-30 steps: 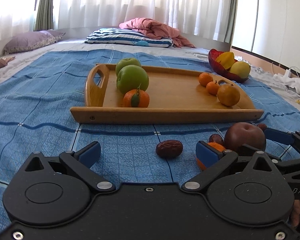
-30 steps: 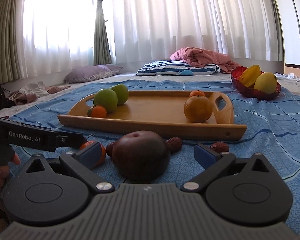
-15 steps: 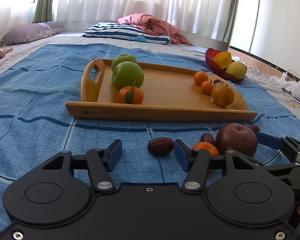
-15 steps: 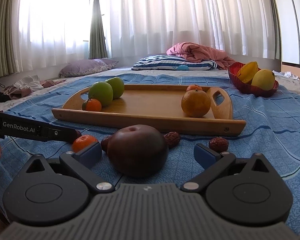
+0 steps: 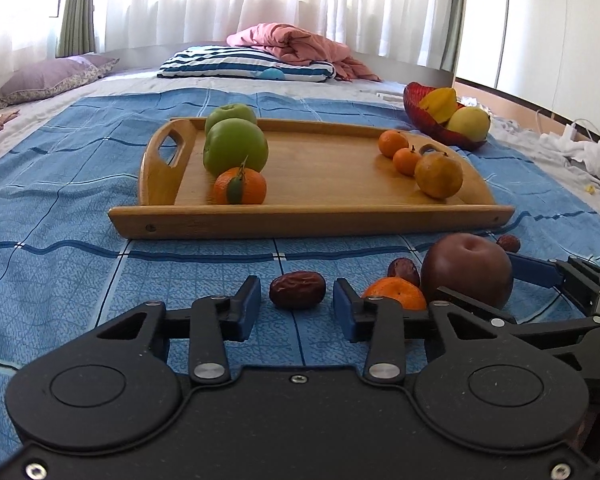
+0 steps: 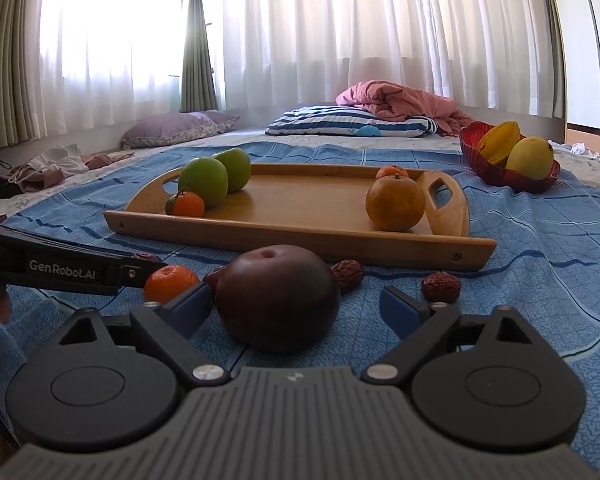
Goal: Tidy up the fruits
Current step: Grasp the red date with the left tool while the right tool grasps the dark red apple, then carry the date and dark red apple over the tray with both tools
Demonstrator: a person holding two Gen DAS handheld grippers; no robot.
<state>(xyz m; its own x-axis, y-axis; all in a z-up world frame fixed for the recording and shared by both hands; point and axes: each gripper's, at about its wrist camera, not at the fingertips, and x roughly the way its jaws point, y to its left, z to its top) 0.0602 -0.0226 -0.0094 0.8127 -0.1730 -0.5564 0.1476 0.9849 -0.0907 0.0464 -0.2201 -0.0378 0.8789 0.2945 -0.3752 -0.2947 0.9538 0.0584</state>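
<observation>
A wooden tray on the blue blanket holds two green apples, a leafy tangerine, two small tangerines and an orange. In front of it lie a dark red apple, a tangerine, and several red dates. My left gripper is open, its fingers on either side of a date, not touching. My right gripper is open around the dark red apple.
A red bowl with a starfruit and a mango sits to the right behind the tray. Dates lie at the right and behind the apple. Pillows and a pink blanket lie far back. Clothes lie at the left.
My left gripper's fingers have narrowed from wide open to just around the date. The right gripper stays open around the dark apple, having shifted slightly.
</observation>
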